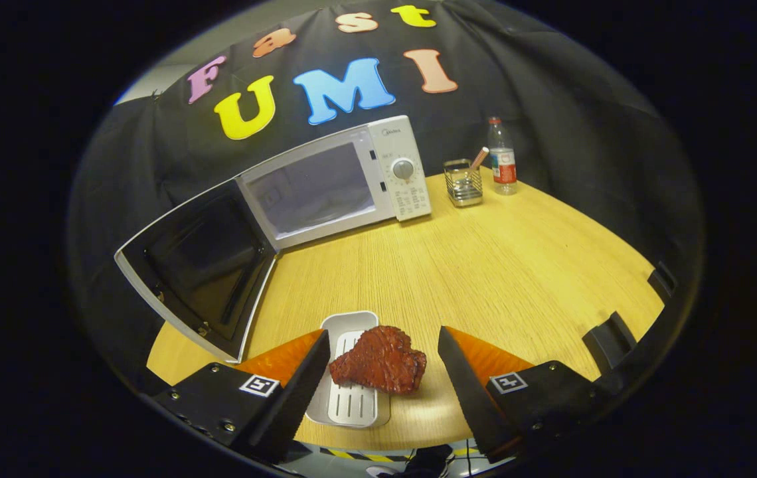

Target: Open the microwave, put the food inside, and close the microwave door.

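A white microwave (392, 169) stands at the back of the wooden table (485, 265), its door (199, 265) swung wide open to the left so the pale cavity (312, 192) shows. A reddish-brown piece of meat (382, 362) lies partly on a small white slotted tray (350, 398) near the table's front edge. My gripper (384, 355) is open, with the meat sitting between its two fingers and neither finger pressing on it.
To the right of the microwave stand a wire holder (463, 182) with a stick in it and a clear plastic bottle (502, 159) with a red label. Dark clamps (611, 338) sit on the table's right edge. Bare tabletop stretches between tray and microwave.
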### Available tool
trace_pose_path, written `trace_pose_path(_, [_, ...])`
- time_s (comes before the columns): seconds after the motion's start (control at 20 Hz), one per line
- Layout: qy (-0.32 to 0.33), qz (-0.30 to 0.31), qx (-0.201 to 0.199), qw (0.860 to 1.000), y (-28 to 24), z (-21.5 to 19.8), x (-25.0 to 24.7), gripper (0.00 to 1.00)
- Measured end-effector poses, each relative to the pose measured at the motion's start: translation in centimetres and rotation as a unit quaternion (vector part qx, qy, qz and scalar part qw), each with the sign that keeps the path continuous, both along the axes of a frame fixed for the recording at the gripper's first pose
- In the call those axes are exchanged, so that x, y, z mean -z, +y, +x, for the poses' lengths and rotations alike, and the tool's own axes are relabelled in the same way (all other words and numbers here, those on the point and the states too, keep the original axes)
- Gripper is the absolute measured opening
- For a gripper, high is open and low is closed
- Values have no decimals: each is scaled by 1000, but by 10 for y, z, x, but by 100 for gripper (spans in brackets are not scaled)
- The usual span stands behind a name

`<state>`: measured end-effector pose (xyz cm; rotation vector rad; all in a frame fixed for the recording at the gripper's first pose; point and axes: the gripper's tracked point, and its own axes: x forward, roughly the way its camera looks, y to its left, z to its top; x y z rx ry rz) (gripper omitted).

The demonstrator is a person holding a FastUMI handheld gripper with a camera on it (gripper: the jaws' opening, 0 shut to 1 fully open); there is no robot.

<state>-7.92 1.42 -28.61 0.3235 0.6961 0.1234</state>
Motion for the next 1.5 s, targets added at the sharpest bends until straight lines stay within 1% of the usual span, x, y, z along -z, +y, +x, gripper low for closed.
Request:
trace_pose_path(0.15, [31, 37, 17, 999, 0, -9, 14, 98])
trace_pose_path(0.2, [39, 43, 23, 998, -2, -8, 19, 81])
trace_pose_path(0.25, [45, 49, 25, 997, -2, -10, 20, 72])
trace_pose_path(0.3, [49, 59, 27, 997, 0, -10, 20, 65])
trace_pose_path(0.4, [53, 73, 25, 996, 2, -6, 21, 65])
trace_pose_path(0.45, [54, 73, 31, 995, 1, -11, 14, 49])
trace_pose_path(0.5, [58, 68, 28, 996, 4, -10, 18, 40])
trace_pose_path(0.55, [58, 76, 21, 995, 7, -10, 14, 40])
trace_pose_path(0.6, [56, 87, 22, 994, 7, -12, 5, 30])
trace_pose_path(0.65, [60, 95, 14, 994, 12, -12, 5, 29])
trace_pose_path(0.7, [52, 119, 26, 991, 16, 1, 1, 17])
trace_pose_path(0.75, [54, 123, 24, 991, 19, -6, -7, 16])
trace_pose_path(0.85, [50, 117, 12, 992, 24, -4, -15, 16])
trace_pose_path(1.0, [34, 120, 7, 992, 27, 7, -35, 16])
trace_pose_path(1.1, [25, 108, -12, 994, 34, 11, -40, 16])
trace_pose_path(1.2, [45, 86, -39, 995, 39, 10, -29, 16])
trace_pose_path(1.35, [44, 82, -37, 995, 35, 14, -31, 16])
trace_pose_path(1.4, [44, 86, -45, 994, 40, 16, -29, 6])
trace_pose_path(1.5, [51, 86, -46, 994, 44, 12, -28, 6])
